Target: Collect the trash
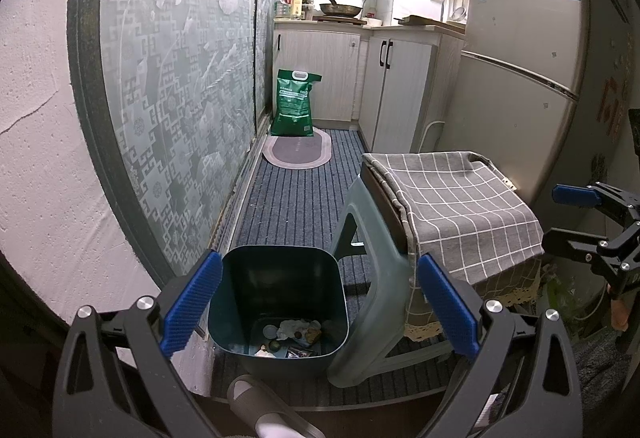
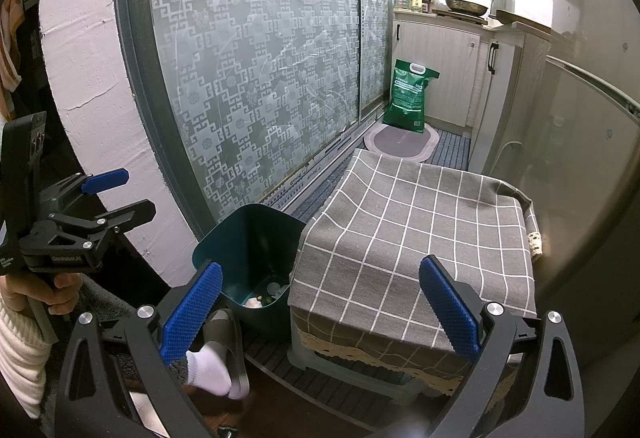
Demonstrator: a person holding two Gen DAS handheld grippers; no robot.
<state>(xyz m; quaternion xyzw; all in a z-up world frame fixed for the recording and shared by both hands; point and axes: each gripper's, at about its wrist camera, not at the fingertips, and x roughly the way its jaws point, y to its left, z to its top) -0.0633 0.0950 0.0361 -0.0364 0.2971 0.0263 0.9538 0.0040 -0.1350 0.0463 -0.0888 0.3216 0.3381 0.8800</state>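
Narrow kitchen, trash already in the bin, both grippers empty.

Striped floor mat [image 1: 288, 206] runs along a frosted sliding door [image 1: 176, 86] to cabinets, with a fridge [image 1: 520, 70] on the right. The bin [image 1: 278, 302] stands on the mat just beside a plastic stool [image 1: 372, 326] draped with a checked cloth [image 2: 416, 238]; crumpled paper, wrappers and small bits lie at its bottom, so most of the collecting looks done. No loose trash shows on the cloth or on the mat, so little seems left. The left gripper [image 1: 318, 304] hangs over the bin with its jaws wide apart and nothing between them; the right gripper [image 2: 320, 312] is likewise spread and empty over the cloth. A slippered foot [image 2: 218, 358] sits close to the bin, and the stool crowds its right side. A green bag [image 1: 294, 104] and an oval rug [image 1: 298, 150] lie well apart at the far end.
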